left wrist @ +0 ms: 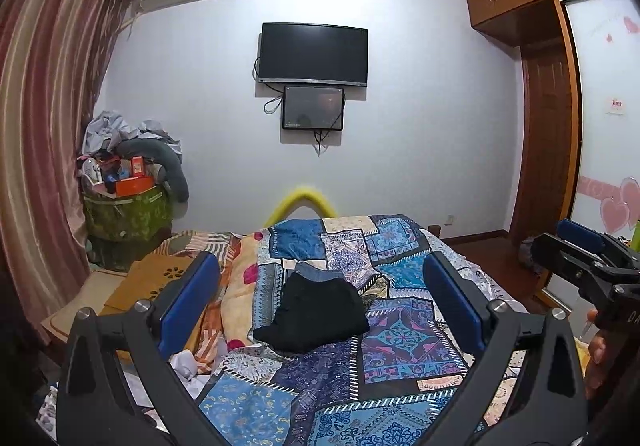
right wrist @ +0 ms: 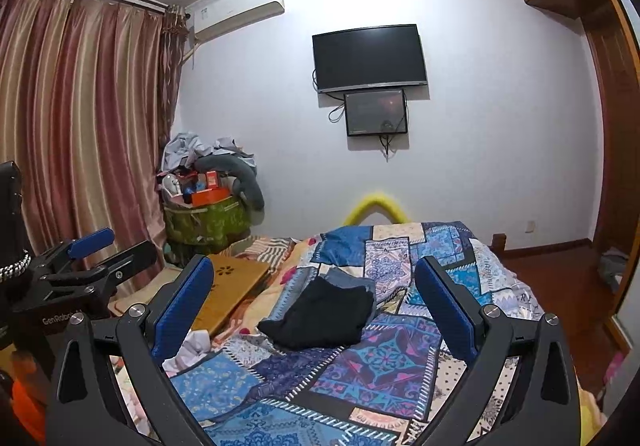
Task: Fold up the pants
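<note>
**Both grippers held above the bed, folded pants lying on the quilt**

The black pants point(left wrist: 314, 312) lie as a compact folded bundle on the blue patchwork quilt point(left wrist: 404, 342) that covers the bed, roughly in the middle of it. A blue denim garment point(left wrist: 318, 272) sits just behind them, touching their far edge.

The left gripper point(left wrist: 320, 302) is held above the near part of the bed, its blue-padded fingers point(left wrist: 190, 302) spread wide with nothing between them. The right gripper point(right wrist: 314, 304) hangs beside it at about the same height, its fingers point(right wrist: 446, 302) likewise spread wide and holding nothing. Neither touches the pants.

A yellowish wooden board point(right wrist: 228, 290) lies on the left side of the bed. On the far wall hangs a dark television point(left wrist: 313, 54) with a smaller screen point(left wrist: 313, 108) just below it.
</note>
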`<state>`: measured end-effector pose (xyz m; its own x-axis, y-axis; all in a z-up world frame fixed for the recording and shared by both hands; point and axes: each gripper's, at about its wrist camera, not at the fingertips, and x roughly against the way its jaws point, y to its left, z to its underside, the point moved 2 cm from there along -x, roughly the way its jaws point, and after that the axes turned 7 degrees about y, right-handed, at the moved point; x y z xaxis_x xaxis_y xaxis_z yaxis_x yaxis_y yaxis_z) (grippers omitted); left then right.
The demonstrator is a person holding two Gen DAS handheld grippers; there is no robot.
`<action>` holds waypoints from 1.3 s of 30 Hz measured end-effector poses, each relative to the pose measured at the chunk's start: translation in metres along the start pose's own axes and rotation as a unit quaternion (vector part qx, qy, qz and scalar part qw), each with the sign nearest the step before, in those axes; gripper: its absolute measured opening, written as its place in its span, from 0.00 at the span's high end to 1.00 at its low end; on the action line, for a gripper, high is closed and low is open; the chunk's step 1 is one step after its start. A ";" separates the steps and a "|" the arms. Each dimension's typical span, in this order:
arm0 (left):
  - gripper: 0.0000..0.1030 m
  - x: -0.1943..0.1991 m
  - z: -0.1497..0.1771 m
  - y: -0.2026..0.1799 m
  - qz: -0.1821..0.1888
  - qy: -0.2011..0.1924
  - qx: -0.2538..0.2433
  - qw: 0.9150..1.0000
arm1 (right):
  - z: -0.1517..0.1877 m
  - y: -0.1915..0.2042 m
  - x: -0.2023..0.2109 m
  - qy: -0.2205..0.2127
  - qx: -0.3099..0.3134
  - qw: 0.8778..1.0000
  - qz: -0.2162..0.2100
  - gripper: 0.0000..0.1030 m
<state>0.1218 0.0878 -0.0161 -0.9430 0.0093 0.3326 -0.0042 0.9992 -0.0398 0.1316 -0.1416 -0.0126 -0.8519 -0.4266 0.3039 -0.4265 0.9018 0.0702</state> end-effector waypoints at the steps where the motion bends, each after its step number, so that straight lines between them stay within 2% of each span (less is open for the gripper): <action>1: 0.00 0.000 0.000 0.000 0.000 0.000 -0.001 1.000 | 0.000 0.000 0.000 0.000 0.000 1.000 0.000 0.03; 39: 0.00 0.006 -0.001 -0.005 0.023 0.002 0.000 1.000 | -0.003 -0.001 0.003 0.000 0.000 1.000 0.003 0.02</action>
<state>0.1167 0.0827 -0.0126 -0.9407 0.0562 0.3347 0.0398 0.9977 -0.0556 0.1303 -0.1433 -0.0092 -0.8545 -0.4210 0.3043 -0.4210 0.9044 0.0690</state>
